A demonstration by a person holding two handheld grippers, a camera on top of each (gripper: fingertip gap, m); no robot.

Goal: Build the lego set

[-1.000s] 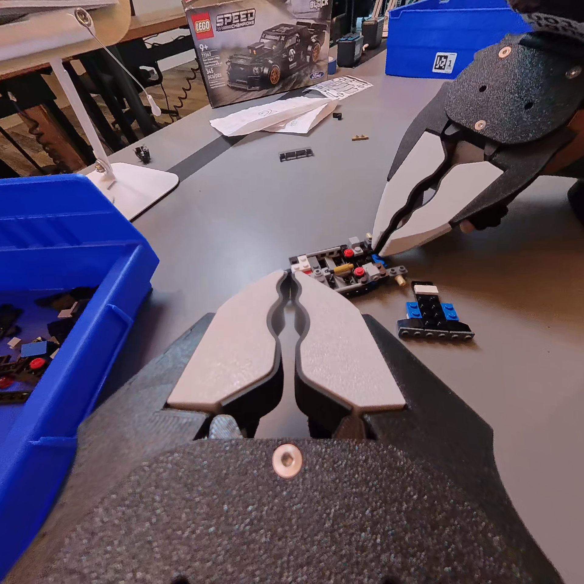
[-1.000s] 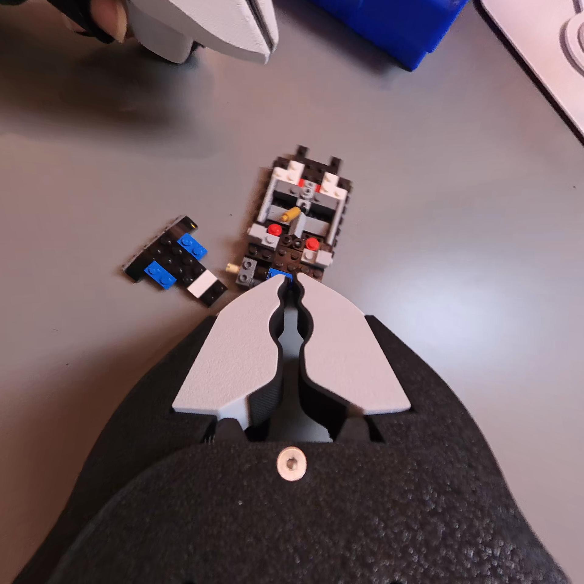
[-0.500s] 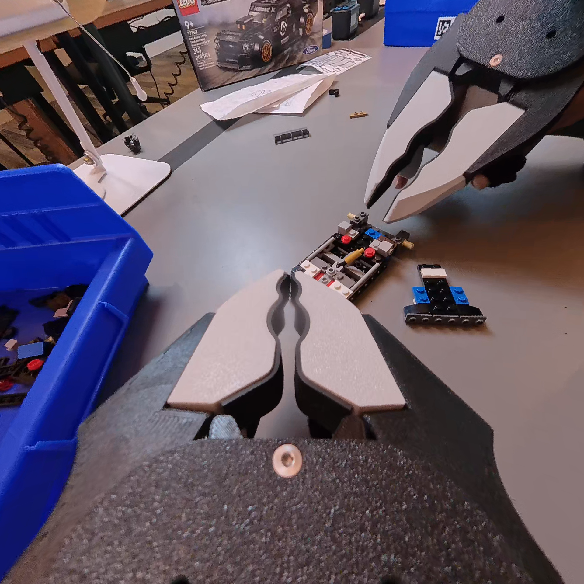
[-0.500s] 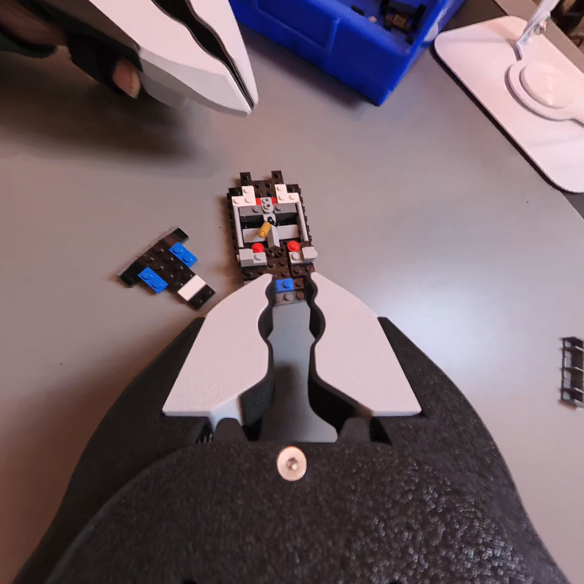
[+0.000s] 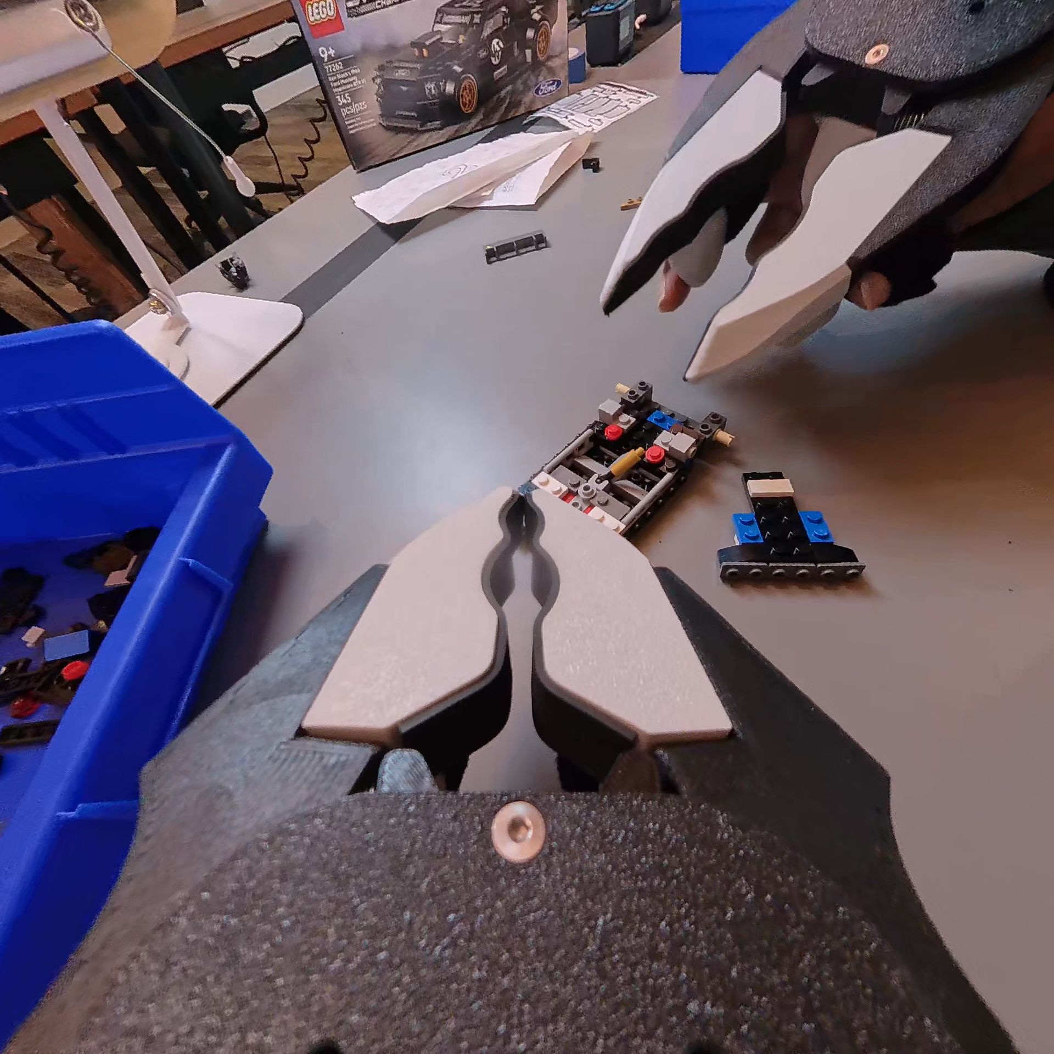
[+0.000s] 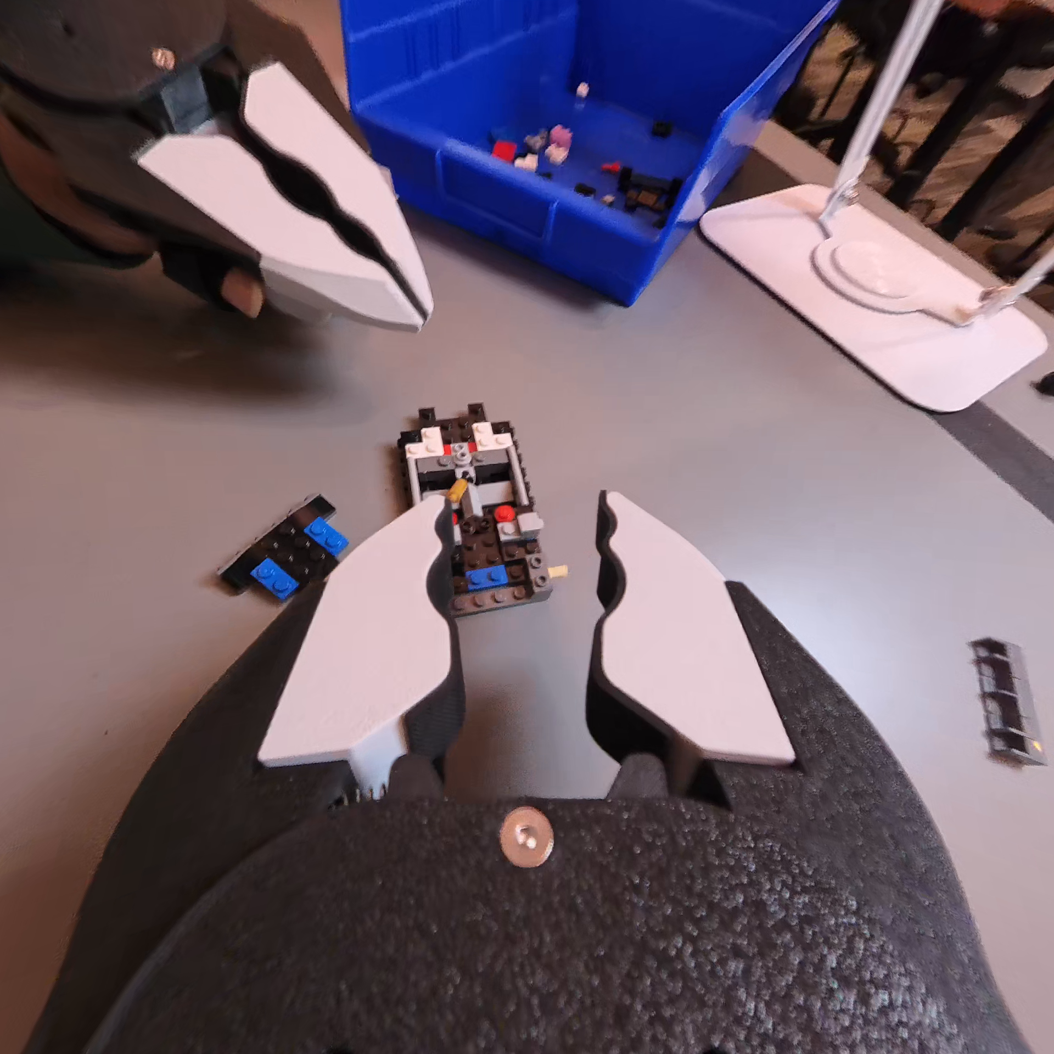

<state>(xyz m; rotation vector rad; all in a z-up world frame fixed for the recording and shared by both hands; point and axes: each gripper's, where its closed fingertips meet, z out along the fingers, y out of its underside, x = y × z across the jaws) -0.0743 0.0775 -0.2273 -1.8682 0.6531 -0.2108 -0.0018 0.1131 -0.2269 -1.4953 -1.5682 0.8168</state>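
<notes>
A partly built brick car chassis (image 5: 627, 456) in black, grey and white with red studs lies flat on the grey table (image 5: 428, 371). A small black and blue sub-assembly (image 5: 787, 530) lies just right of it. My left gripper (image 5: 523, 502) is shut and empty, its tips close to the chassis's near end. My right gripper (image 6: 522, 501) is open wide above the chassis (image 6: 462, 450), holding nothing. Its left finger covers part of the chassis. In the right wrist view the left gripper (image 6: 422, 320) hovers shut beyond the chassis. The sub-assembly (image 6: 291, 547) lies to the left there.
A blue bin (image 5: 171, 513) with loose bricks stands at my left. A white lamp base (image 5: 228, 331), a toy car box (image 5: 433, 68), paper sheets (image 5: 473, 177) and a small black piece (image 5: 516, 248) lie farther back. A second blue bin (image 5: 718, 34) stands behind. Spacing between my two grippers at the tips: around 9 centimetres.
My right gripper has opened wide and drawn up and back from the chassis end it touched. The chassis has turned on the table. My left gripper stays shut.
</notes>
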